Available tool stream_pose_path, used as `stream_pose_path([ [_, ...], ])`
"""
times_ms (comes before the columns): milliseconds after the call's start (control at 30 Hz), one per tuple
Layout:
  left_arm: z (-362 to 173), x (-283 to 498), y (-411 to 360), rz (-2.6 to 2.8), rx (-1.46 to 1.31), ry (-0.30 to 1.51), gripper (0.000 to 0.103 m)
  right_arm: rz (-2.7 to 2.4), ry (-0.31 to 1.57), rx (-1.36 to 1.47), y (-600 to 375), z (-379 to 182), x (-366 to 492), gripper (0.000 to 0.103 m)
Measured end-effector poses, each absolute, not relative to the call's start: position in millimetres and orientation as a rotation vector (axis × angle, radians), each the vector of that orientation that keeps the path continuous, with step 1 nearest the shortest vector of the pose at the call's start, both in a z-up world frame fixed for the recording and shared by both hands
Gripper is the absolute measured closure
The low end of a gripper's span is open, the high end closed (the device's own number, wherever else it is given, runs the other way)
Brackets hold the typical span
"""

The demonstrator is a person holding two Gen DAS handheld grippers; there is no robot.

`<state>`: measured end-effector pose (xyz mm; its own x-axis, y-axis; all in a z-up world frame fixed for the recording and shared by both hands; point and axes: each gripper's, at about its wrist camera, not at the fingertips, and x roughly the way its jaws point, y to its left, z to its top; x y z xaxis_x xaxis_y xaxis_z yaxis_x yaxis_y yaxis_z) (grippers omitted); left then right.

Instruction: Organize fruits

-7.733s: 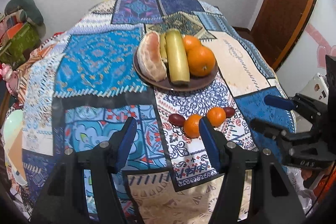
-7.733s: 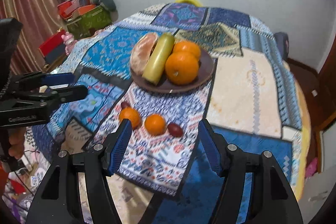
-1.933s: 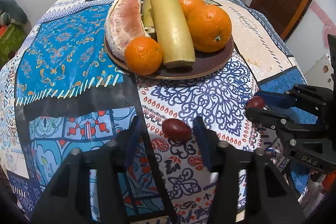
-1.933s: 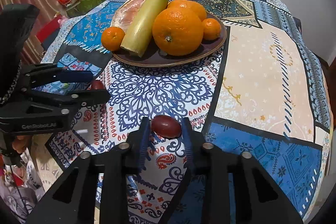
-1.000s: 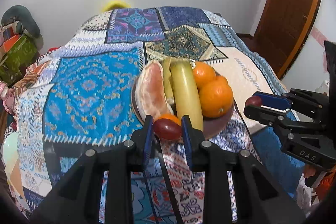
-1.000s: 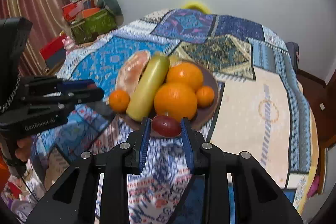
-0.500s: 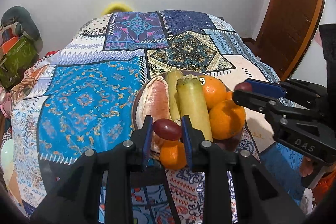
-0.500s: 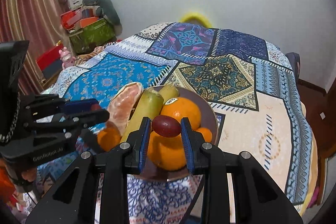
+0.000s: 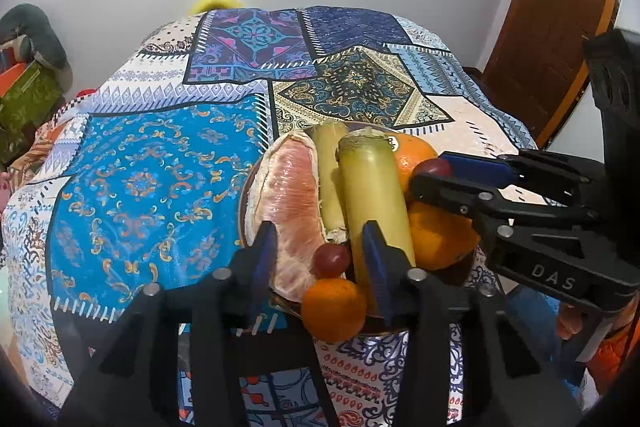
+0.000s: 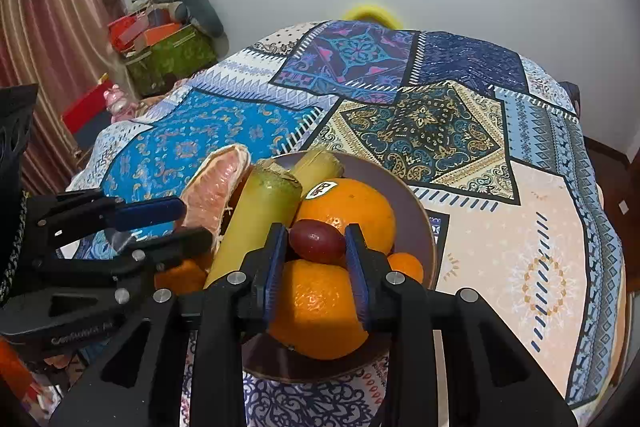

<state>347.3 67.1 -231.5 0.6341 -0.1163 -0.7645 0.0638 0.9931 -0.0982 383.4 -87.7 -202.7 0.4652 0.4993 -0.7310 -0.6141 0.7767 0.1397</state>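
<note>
A brown plate (image 10: 421, 223) carries a pomelo piece (image 9: 290, 193), green stalks (image 9: 372, 187), two big oranges (image 10: 346, 207) and small mandarins (image 9: 334, 307). My left gripper (image 9: 320, 255) hovers over the plate's near edge with its jaws opening. A dark red grape (image 9: 330, 261) lies between them, free of both pads, resting against the pomelo and a mandarin. My right gripper (image 10: 316, 259) hangs above the oranges, shut on a second dark red grape (image 10: 316, 241); its jaws are just starting to open while the pads still touch the fruit.
A patchwork cloth (image 9: 160, 167) covers the round table. Boxes and a cushion (image 10: 168, 43) stand by the curtain at the left. A wooden door (image 9: 560, 27) is at the right, and a person's hand (image 9: 572, 323) holds the right gripper.
Both grippers have moved forward and slightly down over the plate. The left jaws have spread apart, and their grape has dropped onto the fruit below.
</note>
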Motion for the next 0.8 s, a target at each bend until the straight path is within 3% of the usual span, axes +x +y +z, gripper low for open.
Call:
stream_pose_path([
  [100,-229.7,346.1,65.4,-0.091,-0.052,0.876,0.058,0.696,0.86,-0.137,-89.1,-201.3,384.9,0.064],
  [333,-186.2,318.4,72.1,-0.041,-0.068,0.779,0.058,0.673,0.809,-0.115,-101.9,-175.8,373.2,0.064],
  [800,-33.1,176.2,43.1,0.021,-0.04,0.38,0.058,0.592,0.426,-0.027,-168.7,-26.0,248.1,0.064],
])
